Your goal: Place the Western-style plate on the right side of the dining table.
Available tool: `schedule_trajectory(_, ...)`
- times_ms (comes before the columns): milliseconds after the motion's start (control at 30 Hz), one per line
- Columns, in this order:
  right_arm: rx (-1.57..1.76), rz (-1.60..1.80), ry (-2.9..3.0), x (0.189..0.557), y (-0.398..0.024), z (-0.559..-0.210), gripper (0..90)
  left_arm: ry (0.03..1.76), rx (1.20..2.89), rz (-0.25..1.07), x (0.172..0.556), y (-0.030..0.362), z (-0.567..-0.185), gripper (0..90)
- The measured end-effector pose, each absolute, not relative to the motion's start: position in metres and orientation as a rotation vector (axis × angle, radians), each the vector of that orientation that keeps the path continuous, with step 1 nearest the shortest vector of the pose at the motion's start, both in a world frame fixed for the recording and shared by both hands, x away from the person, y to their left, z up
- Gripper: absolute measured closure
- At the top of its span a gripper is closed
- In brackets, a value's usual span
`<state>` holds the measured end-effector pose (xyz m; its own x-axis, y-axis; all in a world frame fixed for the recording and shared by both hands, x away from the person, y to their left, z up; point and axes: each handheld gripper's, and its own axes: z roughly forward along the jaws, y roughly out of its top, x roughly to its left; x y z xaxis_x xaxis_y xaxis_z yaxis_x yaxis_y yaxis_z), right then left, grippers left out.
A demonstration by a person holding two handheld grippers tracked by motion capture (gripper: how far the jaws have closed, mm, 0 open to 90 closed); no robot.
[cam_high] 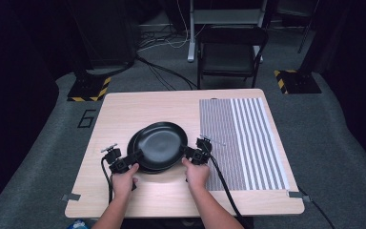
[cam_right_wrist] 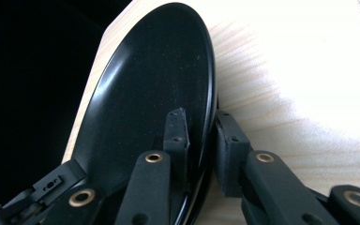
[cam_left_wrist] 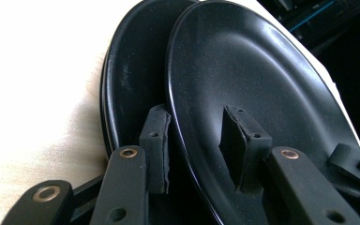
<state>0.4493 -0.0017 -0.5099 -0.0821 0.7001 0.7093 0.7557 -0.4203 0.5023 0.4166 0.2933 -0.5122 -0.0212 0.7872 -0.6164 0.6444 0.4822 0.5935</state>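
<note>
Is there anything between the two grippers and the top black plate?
Nothing visible. The right gripper already clamps the top plate's rim, and the left gripper's jaws straddle its opposite rim, just above the lower plate.

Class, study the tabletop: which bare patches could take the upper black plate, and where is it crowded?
Free: the bare wood along the far edge of the table, and the left strip beside the plates. The striped mat on the right is bare too. Crowded: the near middle, where the upper plate, lower plate and both grippers sit.
</note>
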Motion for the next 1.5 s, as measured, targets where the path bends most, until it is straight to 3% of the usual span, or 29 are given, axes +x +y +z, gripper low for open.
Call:
schedule_trajectory(200,-2.104,-1.55,-1.598,0.449,-0.001,-0.511,78.5,1.742,1.208,0.184,0.416,0.295,-0.514,71.1)
schedule_trajectory(700,-2.143,-1.573,-1.587,0.435,0.006,-0.513,72.9,1.765,1.182,0.188,0.411,0.29,-0.513,66.5)
schedule_trajectory(1000,-2.158,-1.605,-1.654,0.427,0.014,-0.515,72.2,1.777,1.164,0.188,0.41,0.292,-0.515,74.8)
schedule_trajectory(1500,-2.117,-1.627,-1.644,0.431,0.007,-0.516,73.5,1.739,1.142,0.188,0.405,0.291,-0.518,75.6)
